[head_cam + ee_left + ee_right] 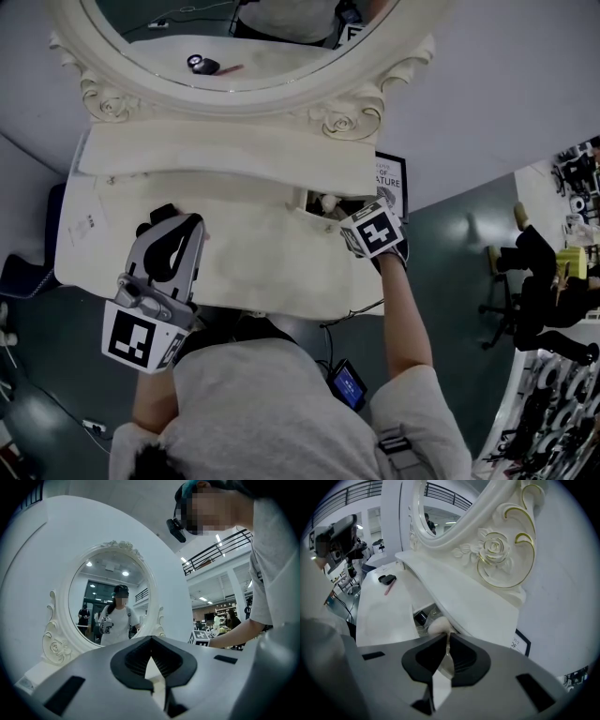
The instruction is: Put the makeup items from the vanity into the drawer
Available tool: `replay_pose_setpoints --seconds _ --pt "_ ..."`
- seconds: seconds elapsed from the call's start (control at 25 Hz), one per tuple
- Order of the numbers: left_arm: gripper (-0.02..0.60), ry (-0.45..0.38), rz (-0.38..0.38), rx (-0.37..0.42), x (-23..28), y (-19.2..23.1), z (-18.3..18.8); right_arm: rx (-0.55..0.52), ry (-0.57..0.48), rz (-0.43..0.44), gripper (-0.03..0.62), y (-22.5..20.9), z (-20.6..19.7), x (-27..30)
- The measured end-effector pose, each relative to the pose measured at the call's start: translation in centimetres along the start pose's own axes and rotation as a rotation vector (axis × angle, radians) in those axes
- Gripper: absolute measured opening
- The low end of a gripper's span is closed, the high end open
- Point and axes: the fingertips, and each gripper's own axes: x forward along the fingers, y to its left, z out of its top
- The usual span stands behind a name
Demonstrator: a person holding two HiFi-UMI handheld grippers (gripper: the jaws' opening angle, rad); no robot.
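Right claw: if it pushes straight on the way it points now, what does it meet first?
Probably the pale rounded item in the open drawer, just beyond the right claw's closed tips; I can't tell whether they already touch it.

I am standing at a white vanity (262, 253) with a big round mirror (246, 37), which is sitting against a pale grey wall (506, 84) on a dark green floor (450, 253), while a framed sign (391, 175) is sitting beside it, a black chair (525, 272) is standing off to the right, and ceiling lights (218, 539) are shining.
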Motion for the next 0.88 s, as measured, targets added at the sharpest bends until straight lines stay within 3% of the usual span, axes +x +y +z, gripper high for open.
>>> replay_pose_setpoints --seconds 0.52,0.88 --pt "0.014 -0.014 -0.021 0.002 -1.3 -0.3 0.3 0.102 -0.048 -0.143 0.037 0.0 0.4 0.6" --pt "0.014 -0.027 -0.033 0.017 -2.9 0.5 1.5 0.175 -0.193 -0.279 0.037 -0.2 0.9 -2.0"
